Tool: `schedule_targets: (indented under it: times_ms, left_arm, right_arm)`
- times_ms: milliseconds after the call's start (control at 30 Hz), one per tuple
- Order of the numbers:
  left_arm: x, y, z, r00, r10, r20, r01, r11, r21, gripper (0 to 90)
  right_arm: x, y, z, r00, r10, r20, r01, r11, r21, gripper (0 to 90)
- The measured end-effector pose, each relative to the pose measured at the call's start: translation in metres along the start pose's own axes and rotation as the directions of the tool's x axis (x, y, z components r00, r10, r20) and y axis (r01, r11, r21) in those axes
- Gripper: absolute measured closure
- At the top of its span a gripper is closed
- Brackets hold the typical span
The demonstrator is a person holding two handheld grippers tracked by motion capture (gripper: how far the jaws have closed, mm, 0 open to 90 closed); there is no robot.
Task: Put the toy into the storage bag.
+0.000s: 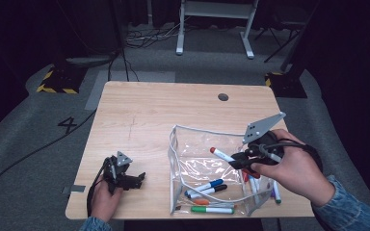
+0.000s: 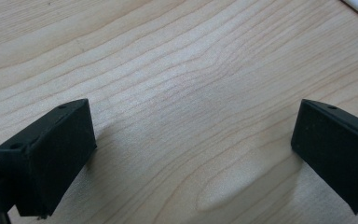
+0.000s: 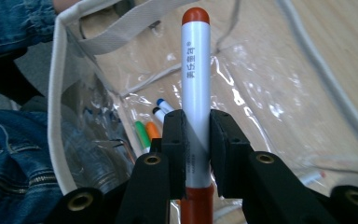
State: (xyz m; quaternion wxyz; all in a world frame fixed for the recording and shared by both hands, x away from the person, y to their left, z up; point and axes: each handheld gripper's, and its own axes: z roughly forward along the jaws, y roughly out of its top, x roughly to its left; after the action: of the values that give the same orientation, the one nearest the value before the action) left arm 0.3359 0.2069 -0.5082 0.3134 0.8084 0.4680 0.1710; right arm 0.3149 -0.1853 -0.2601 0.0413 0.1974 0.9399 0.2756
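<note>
From the high view, the right gripper [image 1: 241, 161] clamps a red-capped marker [image 1: 221, 155] above a clear pouch [image 1: 183, 144]; the left gripper [image 1: 137, 179] rests on the table [image 1: 139, 110]. Its own view shows spread, empty jaws. In the right gripper view, the tip could snag the pouch's rim [image 3: 58, 93], possibly tipping it.
</note>
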Motion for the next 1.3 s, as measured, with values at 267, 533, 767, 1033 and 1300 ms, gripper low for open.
schedule_targets:
  times_ms: [267,533,767,1033,1300]
  left_arm:
    - [0.0,0.0,0.0,1.0,0.0,0.0,0.0,1.0,0.0,0.0]
    - [0.0,0.0,0.0,1.0,0.0,0.0,0.0,1.0,0.0,0.0]
    - [0.0,0.0,0.0,1.0,0.0,0.0,0.0,1.0,0.0,0.0]
    - [0.0,0.0,0.0,1.0,0.0,0.0,0.0,1.0,0.0,0.0]
    - [0.0,0.0,0.0,1.0,0.001,0.0,-0.001,1.0,0.0,0.0]
  right_arm:
    - [0.01,0.008,0.039,0.995,-0.059,-0.081,0.067,0.993,0.101,77.0]
    - [0.013,0.009,0.08,0.9872,-0.105,-0.12,0.129,0.967,0.219,77.0]
    - [0.016,0.004,0.11,0.9774,-0.118,-0.176,0.167,0.939,0.3,76.9]
    - [0.017,-0.002,0.14,0.9627,-0.133,-0.236,0.216,0.902,0.375,76.9]
    - [0.012,-0.01,0.159,0.9544,-0.154,-0.256,0.255,0.866,0.43,76.7]
